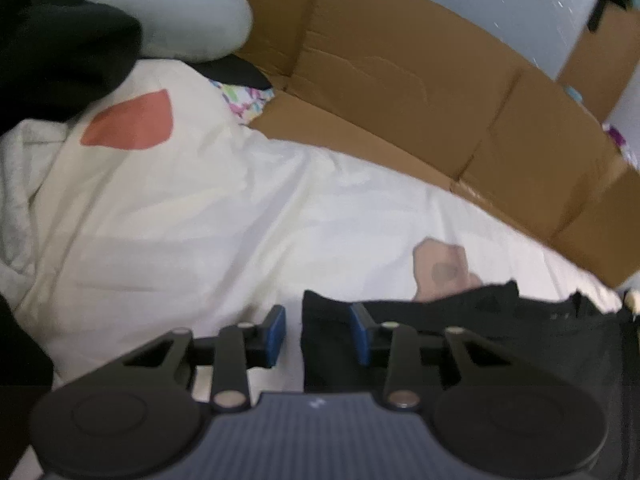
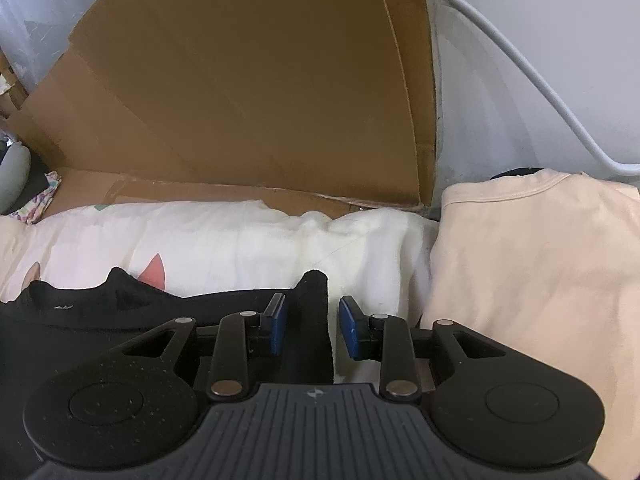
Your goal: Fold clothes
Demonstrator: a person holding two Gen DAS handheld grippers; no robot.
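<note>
A black garment (image 1: 480, 320) lies on a white cloth (image 1: 200, 208) that bears an orange print. Its left corner sits between the blue pads of my left gripper (image 1: 318, 314), whose jaws stand apart, with a strip of white showing beside the left pad. In the right wrist view the same black garment (image 2: 80, 328) spreads at lower left. Its right corner pokes up between the pads of my right gripper (image 2: 313, 302). A white gap separates the fabric from the right pad (image 2: 352, 332).
Flattened cardboard (image 1: 400, 92) (image 2: 260, 80) stands behind the cloth. A folded peach garment (image 2: 540, 264) lies right of the right gripper. A pale grey cushion (image 1: 180, 12), dark fabric (image 1: 60, 52) and a patterned cloth (image 1: 244, 98) sit at far left. A white cable (image 2: 520, 60) runs along the wall.
</note>
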